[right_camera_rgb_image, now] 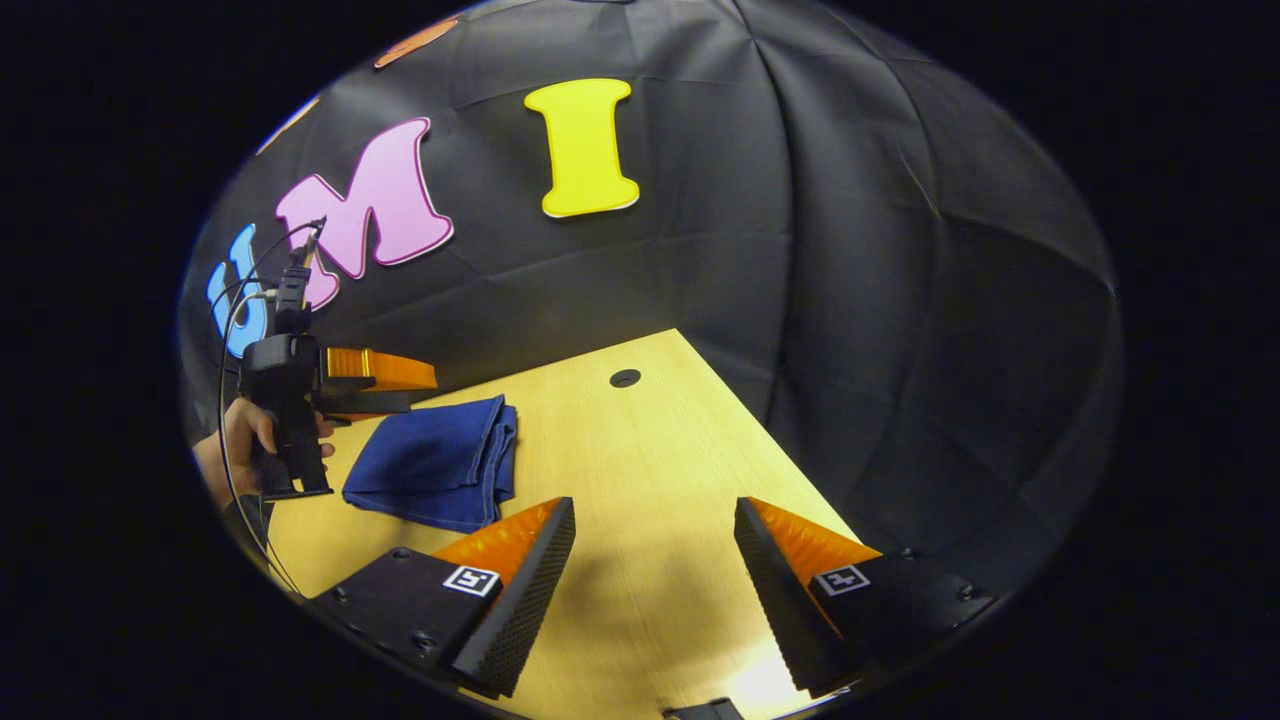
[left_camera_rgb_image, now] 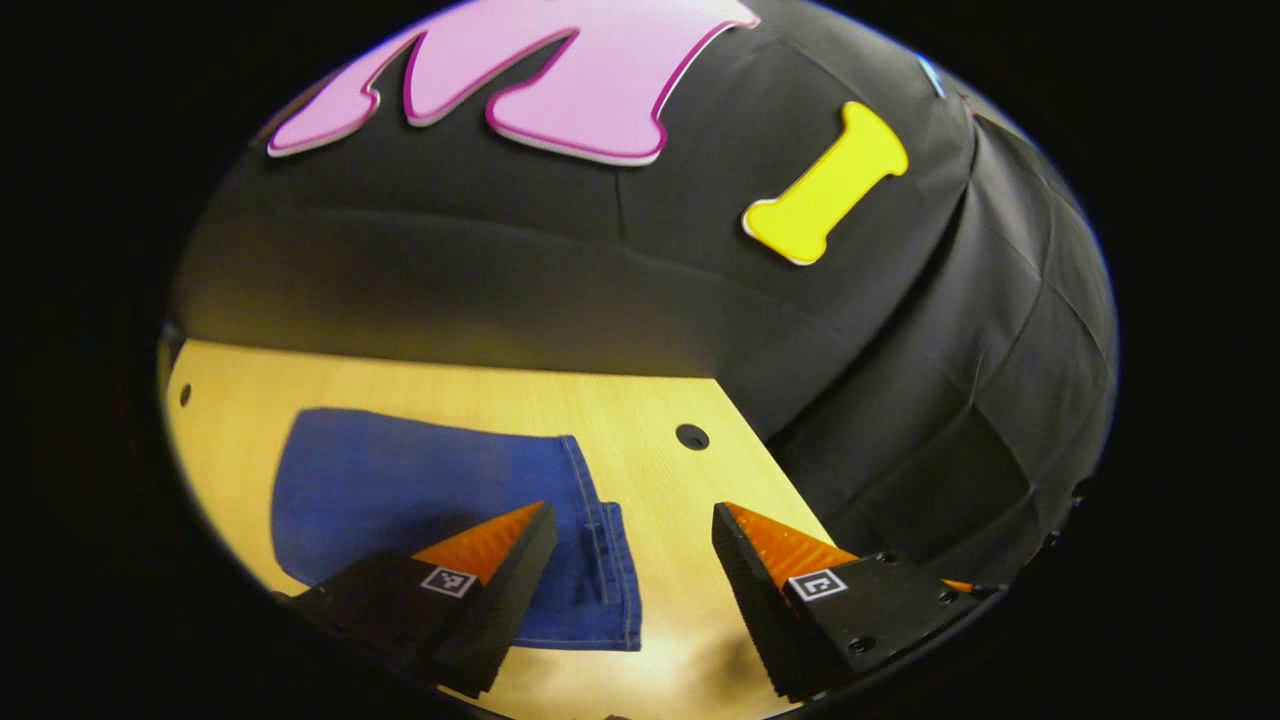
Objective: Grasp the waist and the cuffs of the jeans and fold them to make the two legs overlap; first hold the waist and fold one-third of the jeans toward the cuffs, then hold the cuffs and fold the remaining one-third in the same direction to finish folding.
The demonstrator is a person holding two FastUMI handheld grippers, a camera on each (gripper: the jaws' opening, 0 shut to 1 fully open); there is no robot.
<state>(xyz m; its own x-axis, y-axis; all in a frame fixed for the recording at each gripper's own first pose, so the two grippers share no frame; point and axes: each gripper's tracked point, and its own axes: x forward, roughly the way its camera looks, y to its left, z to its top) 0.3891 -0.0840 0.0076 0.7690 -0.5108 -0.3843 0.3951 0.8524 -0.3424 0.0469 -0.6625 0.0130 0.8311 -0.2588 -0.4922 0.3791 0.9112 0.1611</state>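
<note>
jeans (right_camera_rgb_image: 435, 460) folded flat on table (right_camera_rgb_image: 640, 450); both grippers' jaws apart, empty.

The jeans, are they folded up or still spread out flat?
Folded. The jeans lie as a small stacked bundle on the table, with layered edges showing along one side. Both grippers are open and hold nothing.

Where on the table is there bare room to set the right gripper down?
Bare wooden tabletop runs from the folded blue jeans across to the black cloth wall, past the round hole. It is crowded by the jeans, where the left gripper hovers.
</note>
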